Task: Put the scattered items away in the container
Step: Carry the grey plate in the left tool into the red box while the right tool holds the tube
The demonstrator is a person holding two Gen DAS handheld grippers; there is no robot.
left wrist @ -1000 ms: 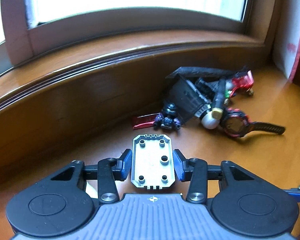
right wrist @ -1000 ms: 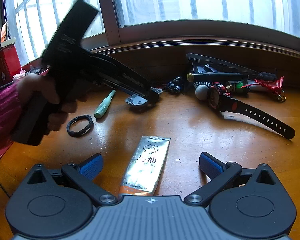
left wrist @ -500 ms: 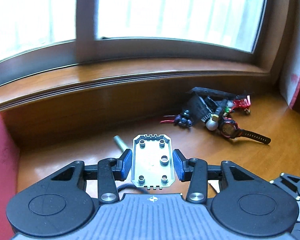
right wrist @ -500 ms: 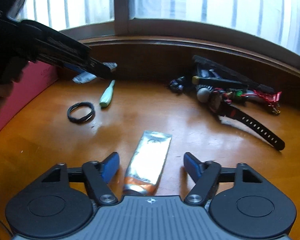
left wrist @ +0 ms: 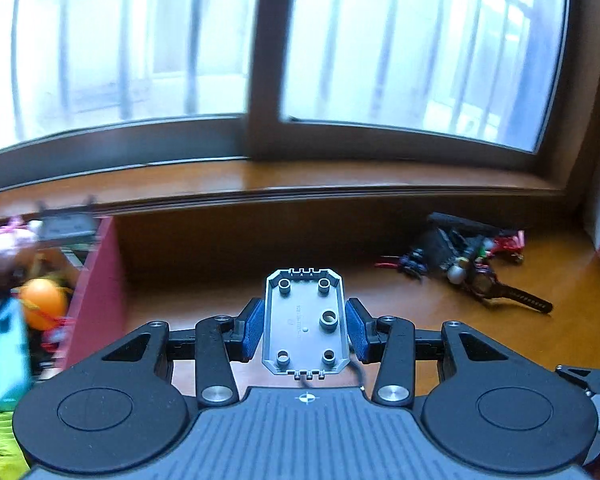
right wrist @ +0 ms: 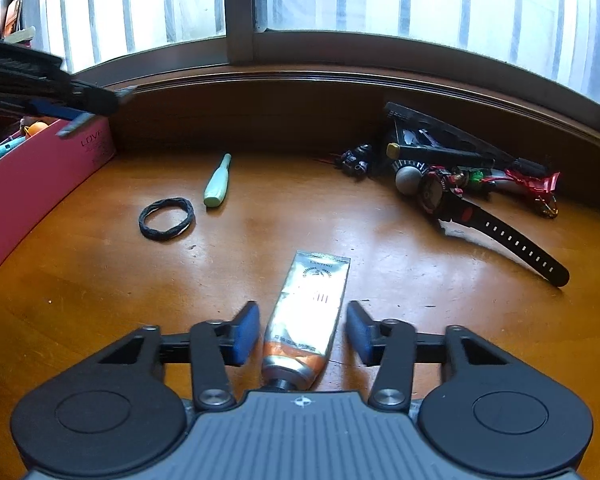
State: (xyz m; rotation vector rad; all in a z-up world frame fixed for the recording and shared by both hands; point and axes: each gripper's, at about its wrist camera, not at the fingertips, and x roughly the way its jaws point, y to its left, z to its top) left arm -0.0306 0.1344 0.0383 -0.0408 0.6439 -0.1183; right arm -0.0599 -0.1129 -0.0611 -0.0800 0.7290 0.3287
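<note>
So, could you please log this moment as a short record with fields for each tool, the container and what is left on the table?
left tool: shut on grey plate, held in the air near the box
right tool: open, fingers either side of silver tube, which lies on the table
container: pink box at the left edge, already holds several items
loose on table: black hair tie, green pen-like stick, watch
pile by the wall: dark jumble, single items hard to tell
</note>
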